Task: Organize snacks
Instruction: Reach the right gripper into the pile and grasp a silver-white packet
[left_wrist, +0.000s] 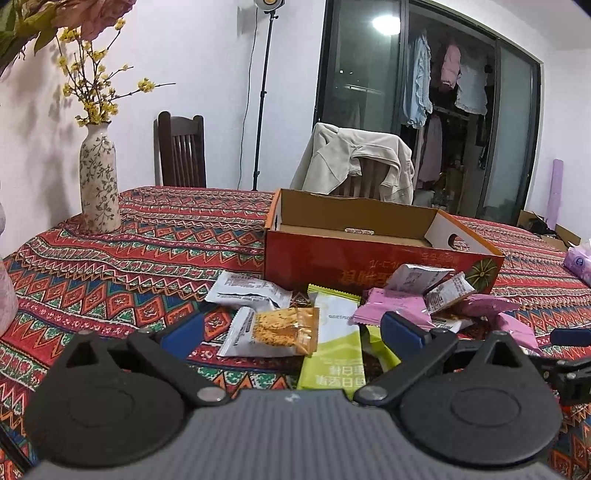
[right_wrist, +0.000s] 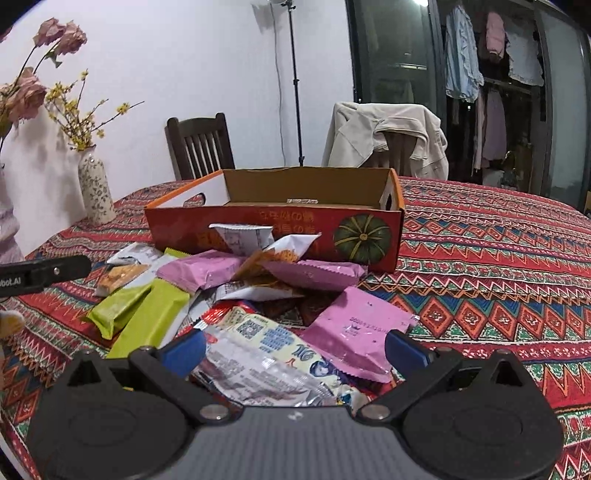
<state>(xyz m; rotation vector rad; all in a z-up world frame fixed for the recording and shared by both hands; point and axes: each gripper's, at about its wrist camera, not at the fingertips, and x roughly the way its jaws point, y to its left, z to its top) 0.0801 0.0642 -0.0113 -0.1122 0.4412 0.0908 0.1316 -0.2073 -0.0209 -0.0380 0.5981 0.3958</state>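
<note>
Left wrist view, left tongs (left_wrist: 291, 330) spread wide and empty above a green packet (left_wrist: 334, 347), right tongs (right_wrist: 295, 349) likewise wide, gripping nothing, over a foil snack bag (right_wrist: 258, 360), snack pile (right_wrist: 236, 273) mid-worktop, open orange box (right_wrist: 280, 225) beyond it.

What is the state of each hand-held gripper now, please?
Left hand-held gripper: open, holding nothing, above the snack packets.
Right hand-held gripper: open, holding nothing, above the silver packet.

"boot.AI" on the black left gripper (right_wrist: 44, 273); other packet and box print unreadable.
</note>
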